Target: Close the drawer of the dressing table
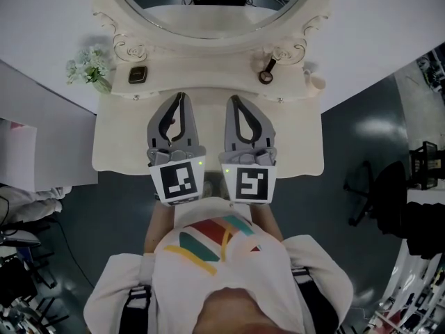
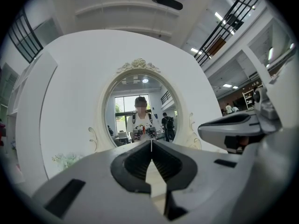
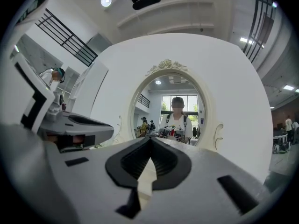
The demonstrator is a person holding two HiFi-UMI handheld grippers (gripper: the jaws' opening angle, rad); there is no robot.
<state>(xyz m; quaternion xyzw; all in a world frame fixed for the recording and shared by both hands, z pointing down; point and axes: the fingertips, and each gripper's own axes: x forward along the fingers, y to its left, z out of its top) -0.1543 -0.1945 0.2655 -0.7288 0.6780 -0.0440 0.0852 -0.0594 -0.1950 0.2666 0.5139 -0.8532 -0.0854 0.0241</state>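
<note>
The head view is evenly and softly lit, with no hard shadows. The pale table top (image 1: 125, 152) is bright, and the dark floor (image 1: 348, 124) carries a white glare patch at 3 o'clock. Both gripper views bend strongly at the edges and go black in the corners. A ceiling lamp (image 3: 106, 1) shines at 11 o'clock in the right one, and strip lights (image 2: 218, 17) shine at 1 o'clock in the left one.
</note>
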